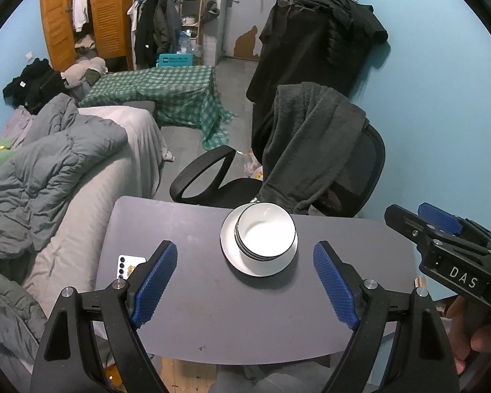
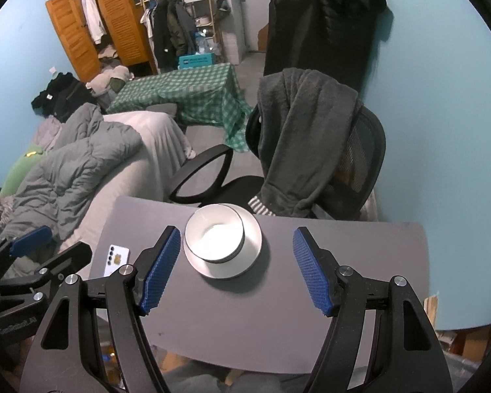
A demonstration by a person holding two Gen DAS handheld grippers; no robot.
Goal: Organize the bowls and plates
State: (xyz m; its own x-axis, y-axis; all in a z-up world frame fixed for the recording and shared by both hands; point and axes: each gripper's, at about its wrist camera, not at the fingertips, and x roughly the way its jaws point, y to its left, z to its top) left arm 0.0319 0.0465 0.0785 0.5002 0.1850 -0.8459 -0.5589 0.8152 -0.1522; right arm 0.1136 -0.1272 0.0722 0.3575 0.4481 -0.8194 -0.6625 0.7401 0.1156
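A stack of white bowls with dark rims sits on a white plate at the far middle of the grey table. The stack also shows in the right wrist view, on its plate. My left gripper is open and empty, held above the table just short of the stack. My right gripper is open and empty too, above the table with the stack between and beyond its fingers. The right gripper's body shows at the right edge of the left wrist view.
A phone lies at the table's left edge. A black office chair draped with a dark garment stands behind the table. A bed with a grey duvet is to the left. The blue wall is on the right.
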